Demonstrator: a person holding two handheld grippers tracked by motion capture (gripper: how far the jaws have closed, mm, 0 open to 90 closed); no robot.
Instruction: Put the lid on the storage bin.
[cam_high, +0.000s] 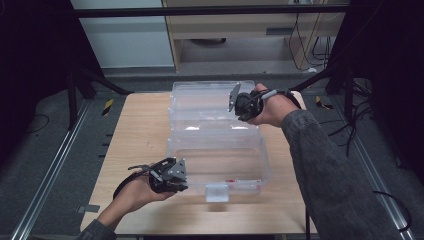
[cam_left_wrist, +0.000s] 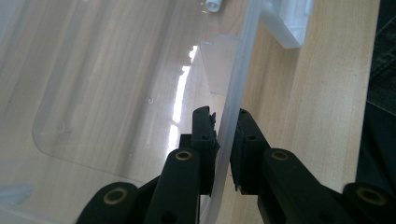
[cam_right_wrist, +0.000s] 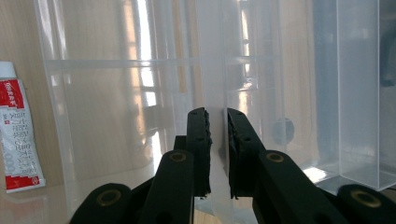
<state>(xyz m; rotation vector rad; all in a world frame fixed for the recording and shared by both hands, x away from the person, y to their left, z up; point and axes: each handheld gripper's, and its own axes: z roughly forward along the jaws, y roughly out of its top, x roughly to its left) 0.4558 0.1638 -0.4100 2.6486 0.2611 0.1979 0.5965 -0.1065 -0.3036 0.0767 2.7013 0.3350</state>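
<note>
A clear plastic box (cam_high: 215, 107) lies opened out on the wooden table (cam_high: 137, 140), with its other half (cam_high: 220, 165) toward me and a white latch (cam_high: 217, 192) on the front edge. My left gripper (cam_high: 184, 181) is at the near half's left front corner. In the left gripper view my left gripper (cam_left_wrist: 223, 116) is shut on that half's thin rim (cam_left_wrist: 236, 79). My right gripper (cam_high: 239, 112) reaches into the far half from the right. In the right gripper view my right gripper (cam_right_wrist: 217, 114) is shut on an upright clear wall (cam_right_wrist: 212, 56).
A red-and-white tube (cam_right_wrist: 16, 135) lies flat beyond the clear plastic in the right gripper view. The latch (cam_left_wrist: 287, 23) shows past the rim in the left gripper view. Bare table lies left of the box, and dark frame legs (cam_high: 75, 90) stand at the back.
</note>
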